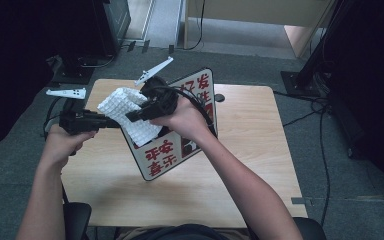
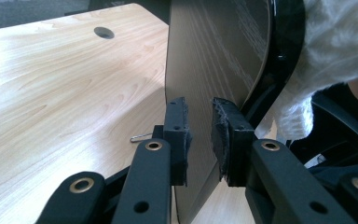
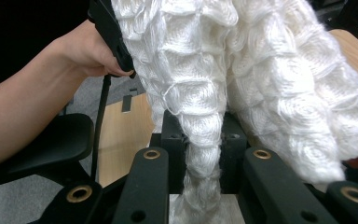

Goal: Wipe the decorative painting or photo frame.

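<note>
While the left tool [image 2: 199, 135] clamps the tilted sign [image 1: 180, 131], the right tool [image 3: 203, 140] grips the white cloth [image 3: 242, 74].

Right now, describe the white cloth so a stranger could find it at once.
Start at the light wooden table, then go to the tilted sign board with red characters standing near its middle. The white cloth hangs against the board's upper left part, pinched in the right claw. It is the one soft, bumpy, waffle-knit thing there; the things around it are hard and flat.

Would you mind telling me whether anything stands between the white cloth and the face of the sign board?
Nothing visible does: the white cloth, pinched in the right gripper, lies against the sign board, whose edge the left gripper clamps.
</note>
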A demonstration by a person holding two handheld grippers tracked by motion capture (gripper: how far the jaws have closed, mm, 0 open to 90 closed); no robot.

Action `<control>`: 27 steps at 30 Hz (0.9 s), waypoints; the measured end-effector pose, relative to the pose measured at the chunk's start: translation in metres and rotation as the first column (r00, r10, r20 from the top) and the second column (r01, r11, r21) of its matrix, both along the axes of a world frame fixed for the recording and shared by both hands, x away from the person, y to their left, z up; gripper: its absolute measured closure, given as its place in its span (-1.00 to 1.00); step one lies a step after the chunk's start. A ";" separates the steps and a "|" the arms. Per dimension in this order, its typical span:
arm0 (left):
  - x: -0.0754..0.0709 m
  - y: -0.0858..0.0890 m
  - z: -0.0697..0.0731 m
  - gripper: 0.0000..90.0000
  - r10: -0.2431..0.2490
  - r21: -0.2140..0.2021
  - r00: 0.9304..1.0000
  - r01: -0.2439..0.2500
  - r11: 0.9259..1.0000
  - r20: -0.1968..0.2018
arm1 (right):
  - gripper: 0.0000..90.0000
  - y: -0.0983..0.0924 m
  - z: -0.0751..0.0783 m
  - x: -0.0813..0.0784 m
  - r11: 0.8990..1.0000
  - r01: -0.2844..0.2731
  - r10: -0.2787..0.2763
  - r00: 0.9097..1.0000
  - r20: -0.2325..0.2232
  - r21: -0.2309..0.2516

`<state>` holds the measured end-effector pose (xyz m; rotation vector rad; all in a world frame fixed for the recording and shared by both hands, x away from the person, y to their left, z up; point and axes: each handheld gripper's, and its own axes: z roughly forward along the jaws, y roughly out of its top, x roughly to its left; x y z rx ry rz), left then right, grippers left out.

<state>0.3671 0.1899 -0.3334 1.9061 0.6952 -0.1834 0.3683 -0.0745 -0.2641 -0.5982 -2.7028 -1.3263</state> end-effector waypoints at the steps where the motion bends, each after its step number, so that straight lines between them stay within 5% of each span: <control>1: 0.000 0.000 0.000 0.70 0.000 -0.002 1.000 0.000 1.000 -0.001 | 0.73 0.000 -0.001 0.000 1.000 -0.001 0.001 1.000 0.001 0.003; 27: 0.000 0.001 -0.001 0.70 0.014 -0.013 1.000 -0.015 1.000 -0.018 | 0.72 0.002 -0.022 -0.003 1.000 -0.026 0.026 1.000 -0.011 -0.001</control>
